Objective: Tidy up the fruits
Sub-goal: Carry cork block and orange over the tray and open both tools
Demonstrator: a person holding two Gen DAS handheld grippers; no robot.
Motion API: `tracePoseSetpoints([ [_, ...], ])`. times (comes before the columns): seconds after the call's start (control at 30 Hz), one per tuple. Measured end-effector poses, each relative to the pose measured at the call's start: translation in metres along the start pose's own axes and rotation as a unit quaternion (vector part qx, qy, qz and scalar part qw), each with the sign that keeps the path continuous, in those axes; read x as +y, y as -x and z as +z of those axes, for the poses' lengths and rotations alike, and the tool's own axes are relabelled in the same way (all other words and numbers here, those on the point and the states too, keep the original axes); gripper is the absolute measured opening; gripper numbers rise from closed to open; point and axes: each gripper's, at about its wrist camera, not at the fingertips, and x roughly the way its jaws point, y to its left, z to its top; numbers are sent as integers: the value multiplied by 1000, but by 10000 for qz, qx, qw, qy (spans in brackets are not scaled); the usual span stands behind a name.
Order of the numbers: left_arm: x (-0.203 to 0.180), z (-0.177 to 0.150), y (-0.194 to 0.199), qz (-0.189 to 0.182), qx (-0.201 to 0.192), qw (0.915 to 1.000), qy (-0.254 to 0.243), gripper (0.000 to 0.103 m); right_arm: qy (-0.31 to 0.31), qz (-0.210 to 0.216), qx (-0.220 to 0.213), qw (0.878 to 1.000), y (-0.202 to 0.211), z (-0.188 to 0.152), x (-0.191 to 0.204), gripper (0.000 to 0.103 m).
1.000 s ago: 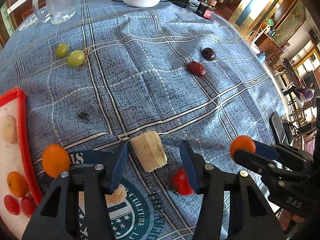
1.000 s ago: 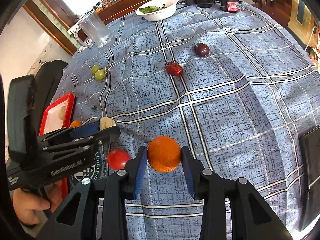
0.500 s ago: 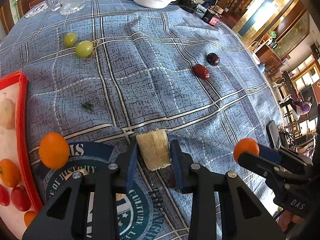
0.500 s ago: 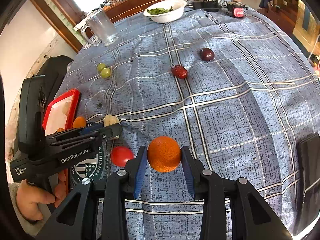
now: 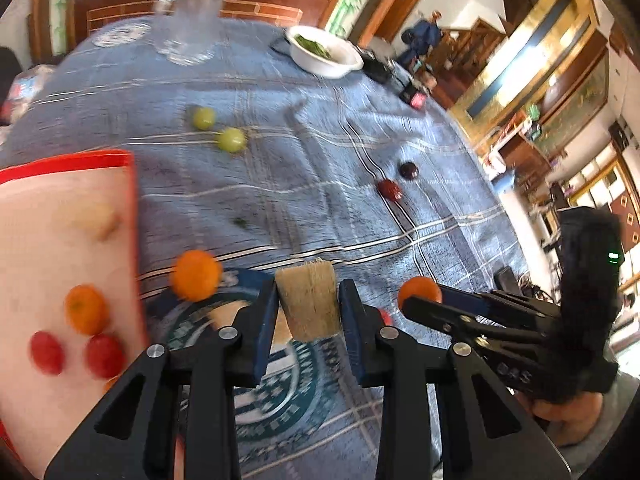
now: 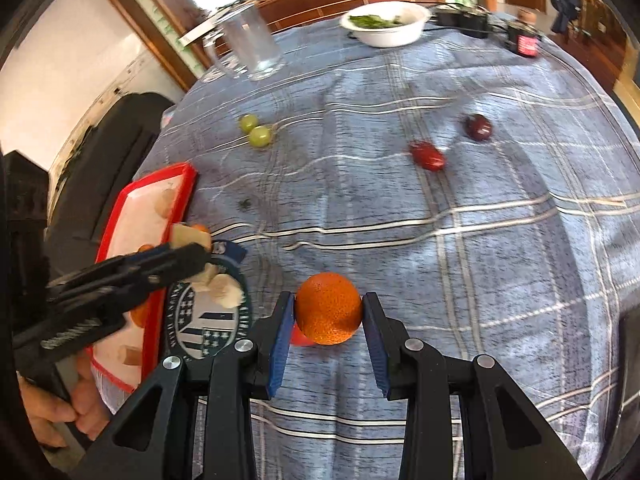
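Observation:
My left gripper point(image 5: 309, 290) is shut on a pale fibrous chunk point(image 5: 310, 306) and holds it above the blue cloth, just right of the red-rimmed tray point(image 5: 134, 208). In the tray lie small oranges, red tomatoes and a pale piece. A loose orange point(image 5: 196, 274) sits on the cloth beside the tray. My right gripper point(image 6: 329, 300) is shut on an orange point(image 6: 328, 310), held over a red tomato point(image 6: 298, 336). Further back lie two green grapes point(image 6: 260, 136) and two dark red fruits point(image 6: 428, 156). More pale pieces point(image 6: 224, 290) rest on the round emblem.
A glass mug point(image 6: 250, 42) and a white bowl of greens point(image 6: 386, 24) stand at the table's far side, with dark devices point(image 6: 524, 42) near them. A black flat object point(image 6: 630, 344) lies at the right edge. A black chair stands left of the table.
The left jaws closed on the pale chunk and lifted it off the cloth, swinging toward the tray. The right gripper kept hold of its orange and rose slightly.

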Motion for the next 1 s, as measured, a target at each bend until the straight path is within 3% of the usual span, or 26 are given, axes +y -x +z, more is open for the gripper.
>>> tracePoseSetpoints([
  [0.27,55,-25,54,412,-388,9971,516,28,450,211,150,9987,-15,2,38,35],
  [0.63,93,-46,88,719,-765,9889,1052,29,1158,573,235,9913,-31,3,101,35],
  [0.73,101,-52,90,750,-752,9876,1154,18,1249,646,262,9897,-36,4,114,35],
  [1.0,127,-70,87,814,-566,9848,1426,18,1405,783,341,9864,-43,2,132,35],
])
